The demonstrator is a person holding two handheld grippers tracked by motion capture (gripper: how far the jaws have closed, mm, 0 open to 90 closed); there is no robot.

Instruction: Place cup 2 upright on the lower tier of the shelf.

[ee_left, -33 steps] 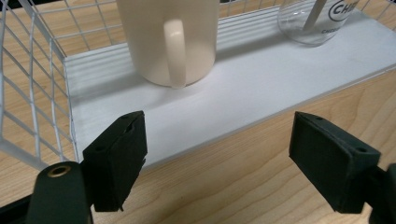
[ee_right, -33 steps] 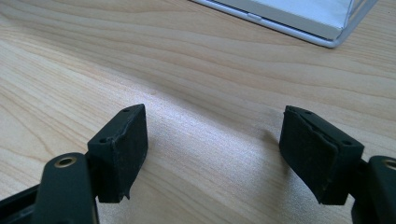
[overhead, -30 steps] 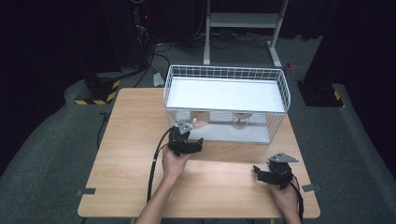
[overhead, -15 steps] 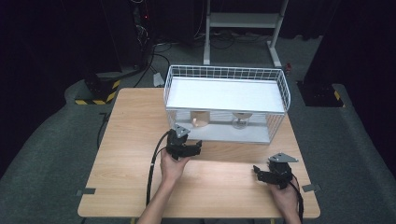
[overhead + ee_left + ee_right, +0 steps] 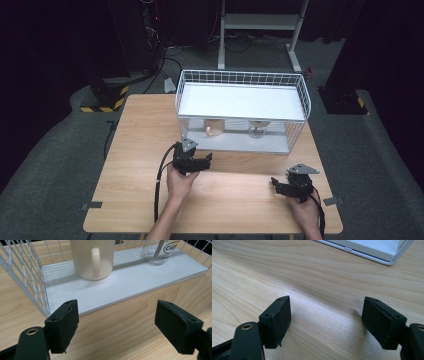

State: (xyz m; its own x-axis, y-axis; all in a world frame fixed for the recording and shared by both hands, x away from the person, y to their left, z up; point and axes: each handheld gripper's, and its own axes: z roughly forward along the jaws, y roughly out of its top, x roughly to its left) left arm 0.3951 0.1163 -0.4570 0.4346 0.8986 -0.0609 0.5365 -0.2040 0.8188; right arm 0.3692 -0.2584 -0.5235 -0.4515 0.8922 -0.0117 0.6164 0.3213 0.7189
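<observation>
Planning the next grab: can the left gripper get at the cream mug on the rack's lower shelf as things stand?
Probably yes. The left gripper is open with nothing between its fingers, facing the rack's open front side. The cream mug stands just inside on the white shelf, handle toward it, nothing between.

- The left gripper [image 5: 202, 162] sits in the person's left hand [image 5: 180, 181], with the forearm coming up from the bottom edge of the high view.
- Its fingers [image 5: 63, 323] stand well apart with nothing between them.
- The right gripper [image 5: 276, 184] is held in the right hand [image 5: 302, 206], low and near the person, pointing towards the left one.
- Its fingers [image 5: 277, 318] are spread, gripping nothing.
</observation>
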